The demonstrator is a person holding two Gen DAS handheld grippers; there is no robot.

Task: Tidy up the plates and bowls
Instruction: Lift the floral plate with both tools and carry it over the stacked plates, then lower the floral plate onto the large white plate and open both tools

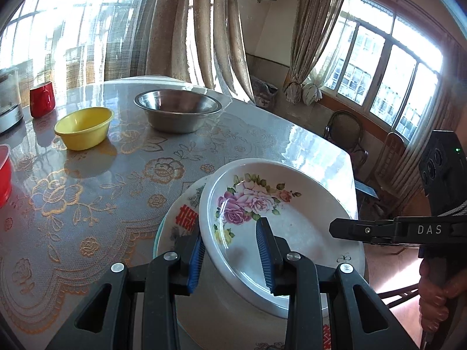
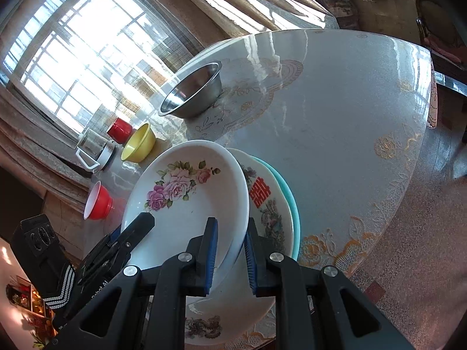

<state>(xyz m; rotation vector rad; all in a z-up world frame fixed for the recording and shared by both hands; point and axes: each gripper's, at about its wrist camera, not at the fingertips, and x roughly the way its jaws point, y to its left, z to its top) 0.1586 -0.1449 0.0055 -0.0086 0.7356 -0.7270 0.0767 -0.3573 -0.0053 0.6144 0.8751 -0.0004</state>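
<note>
A white plate with pink roses is held tilted over a stack of two plates. My left gripper is shut on the plate's near rim, one blue pad inside and one outside. My right gripper is shut on the rim at another spot. Each gripper shows in the other's view: the right gripper at the right edge, the left gripper at the lower left. The stack is a plate with a red character on a teal plate.
On the round table stand a steel bowl, a yellow bowl, a red mug, a red bowl and a glass kettle. Chairs stand beyond the table's edge.
</note>
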